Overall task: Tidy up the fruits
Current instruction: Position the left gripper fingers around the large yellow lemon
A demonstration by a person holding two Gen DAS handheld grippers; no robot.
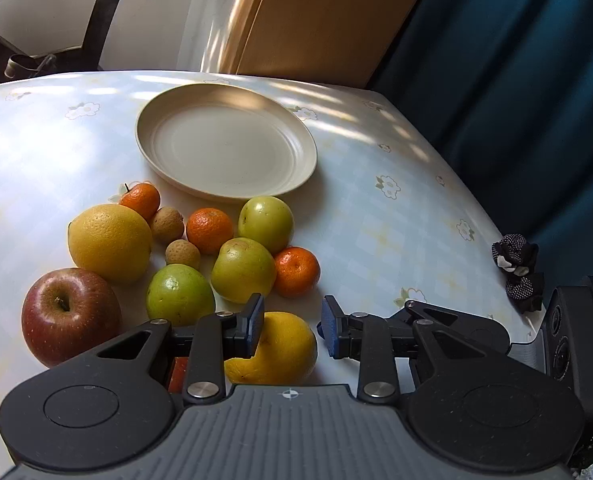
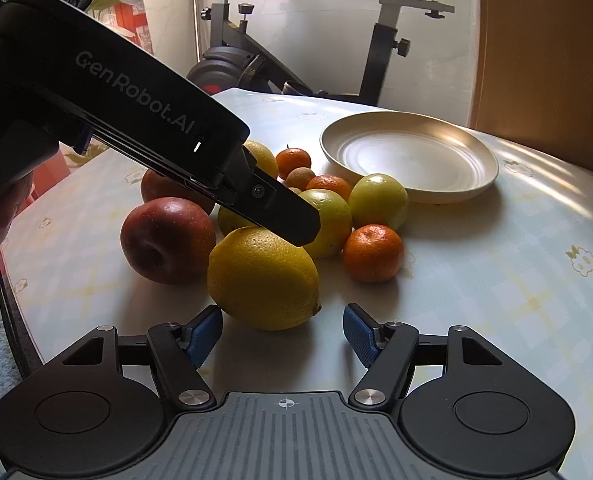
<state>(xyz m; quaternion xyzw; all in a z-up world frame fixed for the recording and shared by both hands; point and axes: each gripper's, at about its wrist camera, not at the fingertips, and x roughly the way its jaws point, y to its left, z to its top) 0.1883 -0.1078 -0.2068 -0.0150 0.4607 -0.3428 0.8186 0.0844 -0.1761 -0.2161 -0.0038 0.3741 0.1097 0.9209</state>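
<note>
Fruit sits heaped on the table (image 1: 376,216) at centre left of the left view, while the plate (image 1: 164,120) above the pile holds nothing, so sorting looks barely begun. Nearest, a lemon (image 2: 262,278) lies just ahead of the right gripper (image 2: 282,332), whose fingers spread wide and empty. Over the same lemon, the left gripper (image 1: 292,326) also gapes, holding nothing.

You are looking at a glossy cream round plate (image 1: 226,140) in the upper middle, shining on a smooth floral plastic tablecloth (image 1: 376,232); the big pebbly-skinned yellow citrus (image 2: 263,278) at centre is showing matt, the waxy red apple (image 2: 167,238) glinting.
</note>
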